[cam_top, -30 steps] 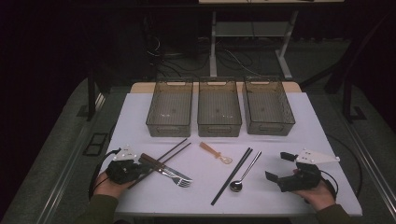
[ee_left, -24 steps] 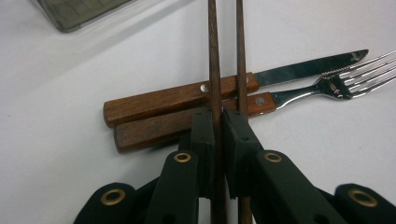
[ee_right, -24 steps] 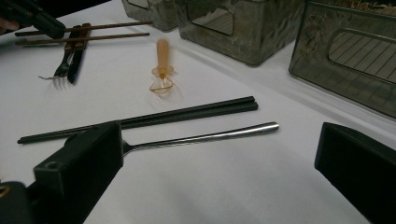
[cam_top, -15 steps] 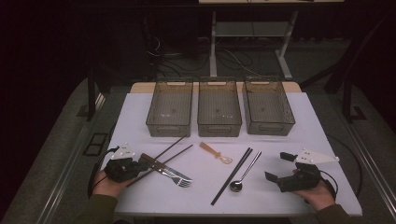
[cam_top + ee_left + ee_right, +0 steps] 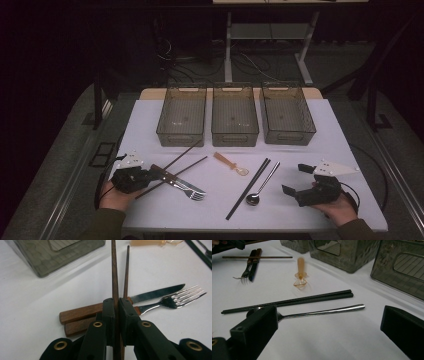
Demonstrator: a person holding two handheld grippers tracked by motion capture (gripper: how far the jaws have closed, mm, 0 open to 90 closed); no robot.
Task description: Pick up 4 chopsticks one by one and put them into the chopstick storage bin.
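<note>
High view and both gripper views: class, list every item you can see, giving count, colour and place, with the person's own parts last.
Table: one, white, centre.
Bins: three, smoky clear, in a row at the far side.
Brown chopsticks: two, wooden; one clamped in the left gripper, one beside it.
Knife: one, wooden handle, near left.
Fork: one, wooden handle, beside the knife.
Small spoon: one, amber, centre.
Black chopsticks: two, paired, right of centre.
Metal spoon: one, silver, beside them.
Left gripper: black, fingers shut on a chopstick.
Right gripper: black, fingers open.
</note>
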